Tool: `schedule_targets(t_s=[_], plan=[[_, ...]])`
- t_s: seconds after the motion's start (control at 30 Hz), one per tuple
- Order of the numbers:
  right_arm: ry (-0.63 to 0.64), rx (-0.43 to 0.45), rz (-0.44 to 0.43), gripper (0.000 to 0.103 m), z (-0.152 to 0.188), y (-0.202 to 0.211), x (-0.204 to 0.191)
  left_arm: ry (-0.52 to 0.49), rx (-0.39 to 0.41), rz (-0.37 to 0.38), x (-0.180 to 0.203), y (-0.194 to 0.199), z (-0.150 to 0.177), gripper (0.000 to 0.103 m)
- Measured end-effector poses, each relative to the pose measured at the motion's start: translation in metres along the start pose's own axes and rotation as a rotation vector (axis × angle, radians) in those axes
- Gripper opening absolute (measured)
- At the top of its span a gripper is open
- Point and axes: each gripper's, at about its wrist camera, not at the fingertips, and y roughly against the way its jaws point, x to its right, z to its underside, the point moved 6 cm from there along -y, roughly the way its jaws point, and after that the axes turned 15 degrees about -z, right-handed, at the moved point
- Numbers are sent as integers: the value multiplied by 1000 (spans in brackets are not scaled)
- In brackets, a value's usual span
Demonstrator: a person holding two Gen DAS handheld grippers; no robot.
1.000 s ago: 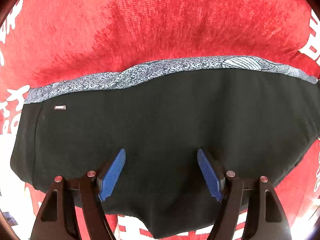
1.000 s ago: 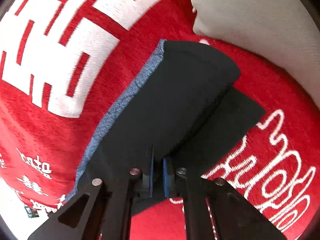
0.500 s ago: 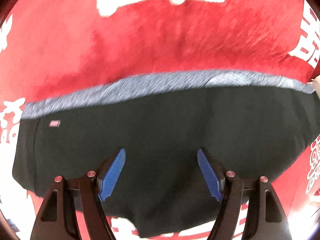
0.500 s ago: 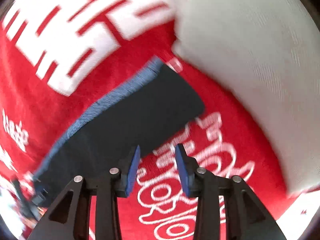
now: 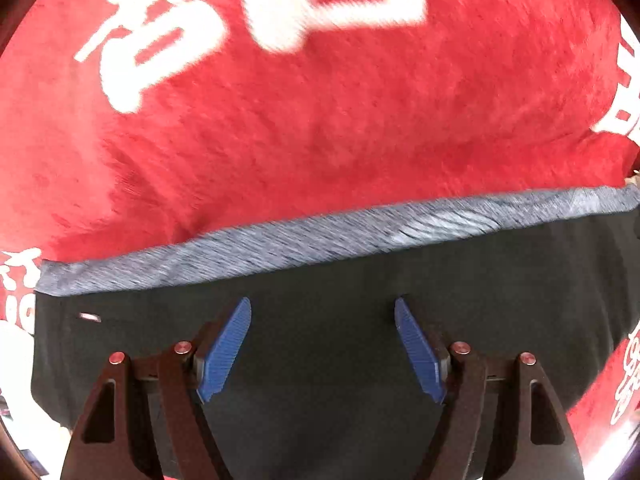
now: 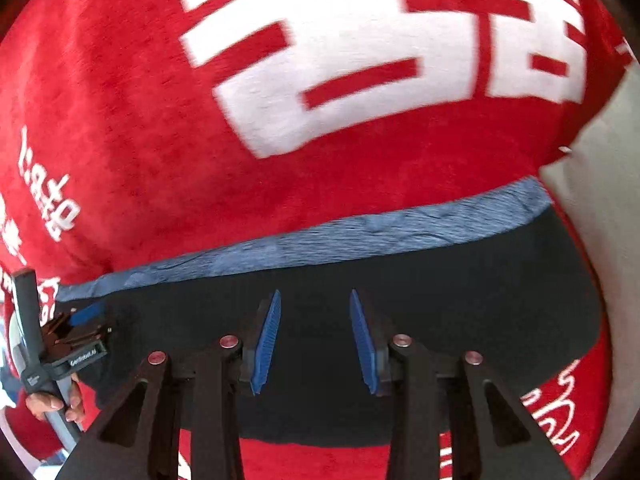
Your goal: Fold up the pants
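Black pants [image 5: 520,300] with a grey-blue patterned waistband [image 5: 320,240] lie folded flat on a red blanket. My left gripper [image 5: 322,308] points down over the black cloth, open wide, with nothing between its blue pads. In the right wrist view the same pants [image 6: 480,300] and waistband [image 6: 360,236] stretch across the lower half. Above them my right gripper [image 6: 315,300] is open a moderate gap and holds nothing. The left gripper [image 6: 76,336] shows at that view's left edge, held by a hand [image 6: 48,402].
The red blanket [image 5: 320,140] with big white characters [image 6: 360,60] covers the whole surface around the pants. A pale grey cushion [image 6: 600,220] lies at the right, close to the pants' right end.
My right gripper let go of the black fold, opened, rolled and swung across; the fold now lies flat. The left gripper drew back, so the waistband sits lower in its view.
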Motion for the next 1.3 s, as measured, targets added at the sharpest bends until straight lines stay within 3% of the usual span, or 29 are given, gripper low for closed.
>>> schedule_targets(t_s=[0.1, 0.23, 0.37, 0.43, 0.47, 0.6, 0.7, 0.77, 0.83, 0.97, 1.03, 1.1, 1.17, 1.3], plan=[[20, -28, -39, 38, 2, -12, -16, 64, 3, -46, -31, -9, -15, 76], [56, -57, -97, 20, -4, -27, -45, 141, -36, -109, -67, -29, -21, 76], [86, -75, -88, 19, -12, -49, -61, 167, -78, -208, -96, -60, -20, 76], [95, -109, -36, 19, -11, -66, -55, 195, -124, -186, -102, -78, -15, 76], [87, -126, -11, 19, -8, -74, -49, 221, -108, -168, -106, -80, -15, 76], [42, -121, 4, 5, -8, -79, -23, 183, -72, -182, -106, -85, -15, 79], [44, -129, 26, 4, -11, -72, -19, 184, -89, -180, -114, -85, -15, 79], [25, -126, 32, 12, -11, -62, -19, 169, -97, -201, -121, -76, -9, 79], [-44, -144, -61, 12, -5, -50, -26, 156, -79, -190, -135, -67, -12, 79], [-133, -184, -299, 14, 31, -21, -62, 167, -68, -153, -170, -39, 13, 79], [-147, -221, -392, 27, 59, -19, -89, 165, -83, -142, -185, -38, 32, 79], [-183, -265, -485, 37, 91, -23, -115, 147, -101, -166, -204, -45, 53, 79], [-226, -305, -570, 38, 122, -36, -138, 147, -128, -186, -217, -57, 73, 79], [-292, -342, -632, 38, 164, -85, -175, 158, -168, -192, -213, -85, 99, 79]])
